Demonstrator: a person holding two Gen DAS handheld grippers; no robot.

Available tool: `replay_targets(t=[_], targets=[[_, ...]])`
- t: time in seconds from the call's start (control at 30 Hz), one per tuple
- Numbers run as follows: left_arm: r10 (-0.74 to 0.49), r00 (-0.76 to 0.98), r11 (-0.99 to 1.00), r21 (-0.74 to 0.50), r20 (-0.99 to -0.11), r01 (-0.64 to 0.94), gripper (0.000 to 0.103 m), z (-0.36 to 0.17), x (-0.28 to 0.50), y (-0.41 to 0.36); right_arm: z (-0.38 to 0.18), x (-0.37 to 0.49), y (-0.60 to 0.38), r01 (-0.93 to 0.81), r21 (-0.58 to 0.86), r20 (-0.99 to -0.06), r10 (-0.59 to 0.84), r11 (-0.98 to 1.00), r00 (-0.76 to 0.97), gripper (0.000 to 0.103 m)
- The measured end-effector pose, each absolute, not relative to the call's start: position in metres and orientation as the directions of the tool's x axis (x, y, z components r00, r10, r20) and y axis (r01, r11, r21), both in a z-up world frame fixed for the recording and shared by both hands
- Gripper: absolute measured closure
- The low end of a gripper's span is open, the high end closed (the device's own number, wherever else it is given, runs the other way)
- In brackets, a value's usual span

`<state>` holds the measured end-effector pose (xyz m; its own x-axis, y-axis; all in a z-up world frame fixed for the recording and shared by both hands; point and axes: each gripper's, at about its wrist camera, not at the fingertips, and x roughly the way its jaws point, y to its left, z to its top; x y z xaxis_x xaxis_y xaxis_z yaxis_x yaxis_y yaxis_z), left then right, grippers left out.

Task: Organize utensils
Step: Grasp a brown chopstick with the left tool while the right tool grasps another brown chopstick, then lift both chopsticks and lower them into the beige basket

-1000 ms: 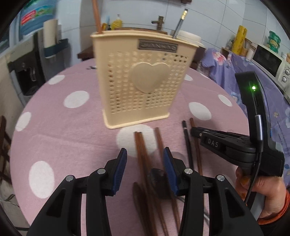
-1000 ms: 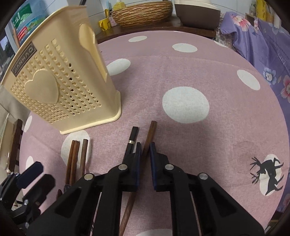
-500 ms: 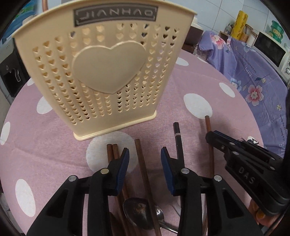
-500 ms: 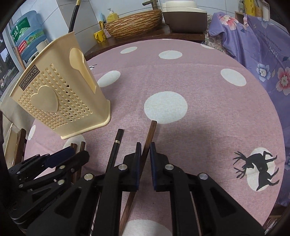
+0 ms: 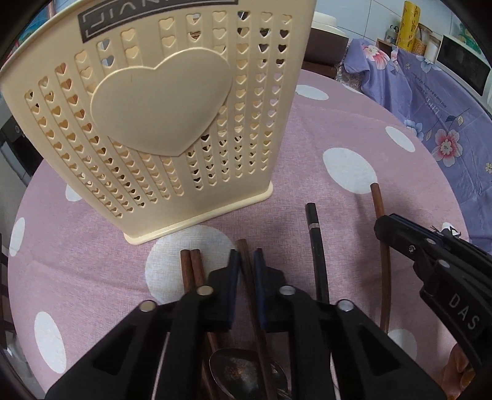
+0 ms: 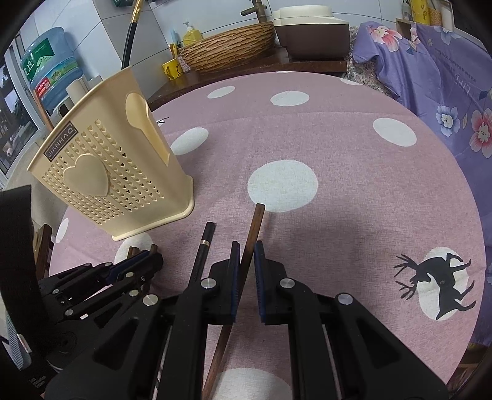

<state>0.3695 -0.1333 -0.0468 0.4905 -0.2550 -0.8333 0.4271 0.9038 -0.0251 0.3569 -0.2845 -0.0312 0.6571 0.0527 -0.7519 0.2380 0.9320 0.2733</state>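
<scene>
A cream perforated utensil holder (image 5: pixel 160 123) with a heart stands on the pink dotted table; it also shows in the right wrist view (image 6: pixel 113 172). My left gripper (image 5: pixel 245 261) is shut on a brown wooden chopstick (image 5: pixel 246 261). Two more brown chopsticks (image 5: pixel 192 270) lie just left of it, and a metal spoon (image 5: pixel 236 375) lies under the jaws. My right gripper (image 6: pixel 246 255) is shut on another brown chopstick (image 6: pixel 253 227). A black chopstick (image 6: pixel 203 246) with a silver band lies between the two grippers, also in the left wrist view (image 5: pixel 316 246).
A black-handled utensil (image 6: pixel 130 34) stands in the holder. Behind the table are a wicker basket (image 6: pixel 227 49), a rice cooker (image 6: pixel 310 27) and a water bottle (image 6: pixel 49 70). A purple floral cloth (image 6: pixel 446 77) covers furniture on the right.
My left gripper moved closer to the holder and closed from open onto a brown chopstick. My right gripper stayed shut on its chopstick and drew back slightly.
</scene>
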Motion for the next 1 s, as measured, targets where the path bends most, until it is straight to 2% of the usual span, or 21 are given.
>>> replay_targets(t=[0.3, 0.63, 0.83, 1.0], targets=[[-0.349, 0.535, 0.906, -0.131, -0.769, 0.403, 0.095, -0.015, 0.361, -0.119, -0.011, 0.350, -0.289, 0.211, 0.310, -0.691, 0.067, 0.927, 0.720, 0.094], [-0.441, 0.678, 0.892, -0.208, -0.588, 0.400, 0.095, 0.061, 0.328, -0.088, 0.049, 0.318, -0.290, 0.126, 0.291, -0.544, 0.056, 0.948, 0.837, 0.095], [-0.448, 0.759, 0.893, -0.208, -0.472, 0.399, 0.095, 0.098, 0.306, -0.070, 0.087, 0.294, -0.291, 0.077, 0.270, -0.452, 0.055, 0.960, 0.891, 0.095], [-0.450, 0.789, 0.893, -0.206, -0.418, 0.400, 0.095, 0.115, 0.294, -0.060, 0.110, 0.281, -0.292, 0.046, 0.250, -0.402, 0.060, 0.967, 0.913, 0.096]])
